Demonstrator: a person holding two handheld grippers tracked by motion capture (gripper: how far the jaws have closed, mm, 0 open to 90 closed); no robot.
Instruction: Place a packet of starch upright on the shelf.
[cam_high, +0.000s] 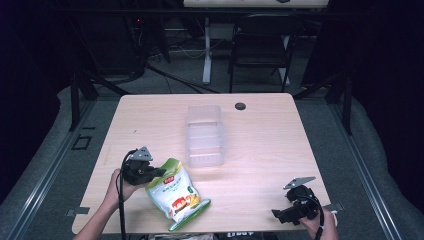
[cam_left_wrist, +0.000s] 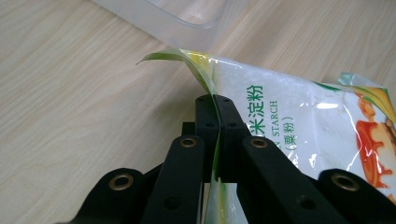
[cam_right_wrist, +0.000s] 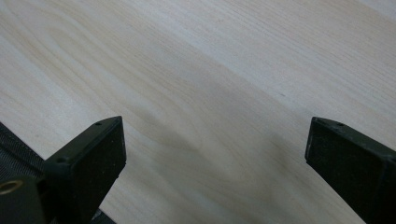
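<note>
A white and green starch bag (cam_high: 176, 193) with an orange picture lies near the table's front edge, left of centre. My left gripper (cam_high: 159, 173) is shut on the bag's upper left edge; in the left gripper view its black jaws pinch the green rim of the starch bag (cam_left_wrist: 280, 116) at the left gripper (cam_left_wrist: 215, 103). A clear plastic bin (cam_high: 204, 135) stands just beyond the bag, in the middle of the table, and its corner (cam_left_wrist: 187, 18) shows at the top of the left gripper view. My right gripper (cam_high: 281, 215) hovers open at the front right, over bare wood (cam_right_wrist: 210, 93).
A small black round cap (cam_high: 240, 106) sits on the light wood table (cam_high: 270, 145) near its far edge. A dark folding chair (cam_high: 260, 50) and a desk leg (cam_high: 207, 55) stand on the floor beyond the table.
</note>
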